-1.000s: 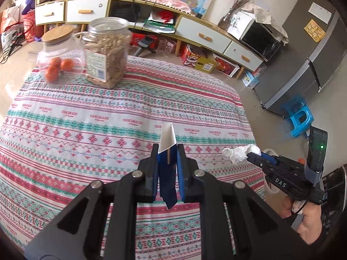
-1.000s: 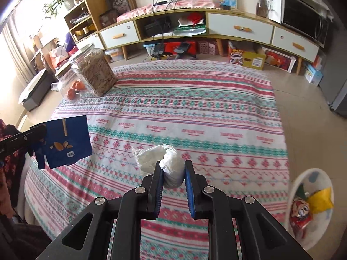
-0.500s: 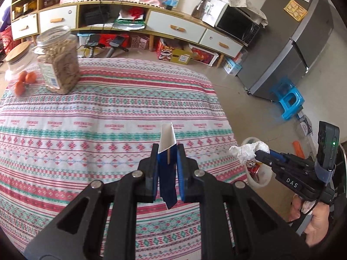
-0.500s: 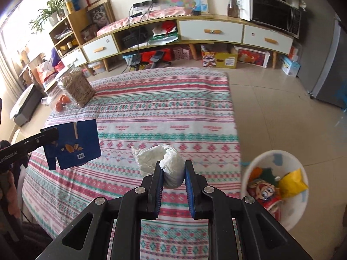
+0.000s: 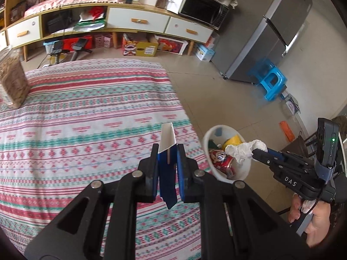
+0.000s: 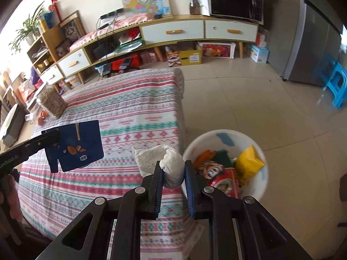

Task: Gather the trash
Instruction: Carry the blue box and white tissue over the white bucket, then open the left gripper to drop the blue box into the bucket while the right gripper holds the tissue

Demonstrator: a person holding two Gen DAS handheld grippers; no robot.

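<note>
Right wrist: right gripper (image 6: 173,171) pinches crumpled white tissue (image 6: 160,162) beside round bin (image 6: 263,186)

Home living rm, TV cabinet w/ drawers (image 6: 173,32), microwave (image 6: 236,2), fridge (image 5: 279,30), clothed table (image 5: 86,112)

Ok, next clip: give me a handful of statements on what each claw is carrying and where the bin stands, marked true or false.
1. The left claw is shut on a blue packet. True.
2. The right claw is empty. False: it grips a crumpled white tissue.
3. The white bin stands on the floor beside the table. True.
4. The bin is empty. False: it holds a yellow bag and other wrappers.
5. The tissue lies inside the bin. False: it is in the claw.
</note>
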